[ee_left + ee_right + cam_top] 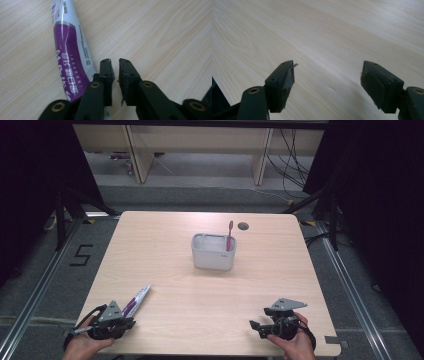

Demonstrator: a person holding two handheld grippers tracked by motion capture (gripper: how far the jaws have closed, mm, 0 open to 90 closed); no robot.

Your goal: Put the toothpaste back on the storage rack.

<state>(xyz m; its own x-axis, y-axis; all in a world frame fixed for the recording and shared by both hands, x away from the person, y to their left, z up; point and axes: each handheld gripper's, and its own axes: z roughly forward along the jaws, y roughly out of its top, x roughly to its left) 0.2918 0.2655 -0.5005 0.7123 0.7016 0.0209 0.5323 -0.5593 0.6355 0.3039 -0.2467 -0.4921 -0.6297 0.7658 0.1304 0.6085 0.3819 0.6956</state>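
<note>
Pale wood table, glossy tube, matt black jaws

The table [200, 285] looks like smooth light wood-grain laminate; the purple-and-white tube [68, 52] is shiny plastic; the bin [213, 252] seems matt grey plastic.

left gripper [131, 319] low at near-left, fingers [107, 68] almost together with a narrow gap, nothing between; right gripper [254, 326] near-right, fingers [283, 80] wide apart.

Tube [68, 62]: white with a purple band, white lettering, a silver stripe
Toothbrush [229, 236]: magenta-pink
Holder [212, 258]: pale grey
Table [200, 290]: light wood with fine grain
Left gripper [114, 65]: black, brass-coloured rivets
Right gripper [328, 72]: black, grey pads
Floor mark [81, 255]: a black 5 on grey
</note>
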